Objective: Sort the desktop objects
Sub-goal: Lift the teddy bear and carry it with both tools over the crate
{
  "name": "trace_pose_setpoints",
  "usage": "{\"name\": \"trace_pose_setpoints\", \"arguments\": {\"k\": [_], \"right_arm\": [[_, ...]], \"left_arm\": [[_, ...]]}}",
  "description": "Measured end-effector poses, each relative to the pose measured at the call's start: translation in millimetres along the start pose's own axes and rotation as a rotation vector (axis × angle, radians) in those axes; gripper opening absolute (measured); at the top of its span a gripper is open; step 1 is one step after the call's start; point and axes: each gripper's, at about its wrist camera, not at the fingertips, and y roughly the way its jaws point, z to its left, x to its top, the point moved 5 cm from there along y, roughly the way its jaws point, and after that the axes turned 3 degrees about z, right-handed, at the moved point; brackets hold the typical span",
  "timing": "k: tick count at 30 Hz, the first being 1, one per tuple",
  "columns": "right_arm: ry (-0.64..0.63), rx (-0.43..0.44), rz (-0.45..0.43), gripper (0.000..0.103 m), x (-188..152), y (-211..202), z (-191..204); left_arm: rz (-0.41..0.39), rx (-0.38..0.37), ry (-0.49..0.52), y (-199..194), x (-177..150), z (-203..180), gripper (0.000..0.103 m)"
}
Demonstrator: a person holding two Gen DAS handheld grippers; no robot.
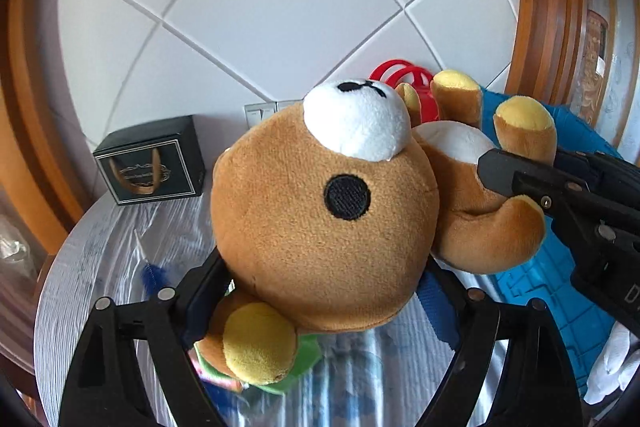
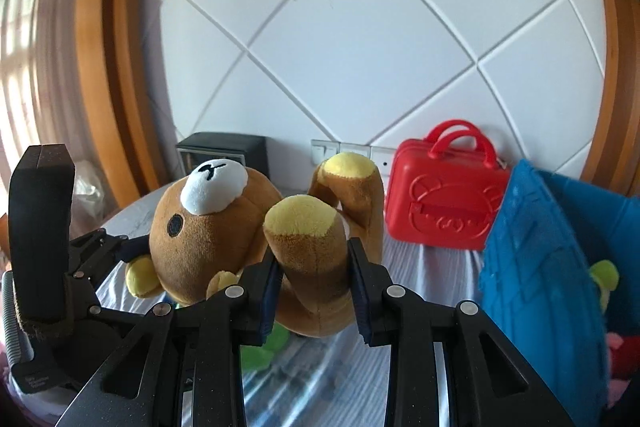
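Bear (image 1: 320, 219): plush, brown, held clear above the table (image 1: 80, 267), face up. Left gripper (image 1: 320, 291): jaws wide, clamped on the bear's head. Right gripper (image 2: 314, 291): closed on one leg. Blue basket (image 2: 536, 267): near right. Red case (image 2: 444, 203): far right, by the wall. Black box (image 1: 150, 161): far left.

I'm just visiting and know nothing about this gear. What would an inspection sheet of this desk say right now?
Surface: table under a pale striped cloth.
Job's things: brown teddy bear held above the table; blue basket at right.
Clutter: red toy case, black box, green item beneath the bear.
Grippers: left gripper spans the bear's head; right gripper clamps one leg.
Cables: nothing seen.
Surroundings: white panelled wall, wooden frame, wall switches.
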Motion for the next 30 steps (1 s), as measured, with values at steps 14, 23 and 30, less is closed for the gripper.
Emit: {"name": "trace_pose_setpoints", "arguments": {"k": [14,23,30], "right_arm": [[0.042,-0.127,-0.031,0.031,-23,-104,-7],[0.058,-0.258,-0.071,0.031,-29,-171,-33],[0.106,-0.332,-0.132,0.031,-35,-225,-99]], "left_arm": [[-0.069,-0.108,0.062,-77,-16,-40,0.086],[-0.129,-0.218,0.123,-127,-11,-109,0.086],[-0.172,-0.262,0.197,-154,5,-197,0.086]]}}
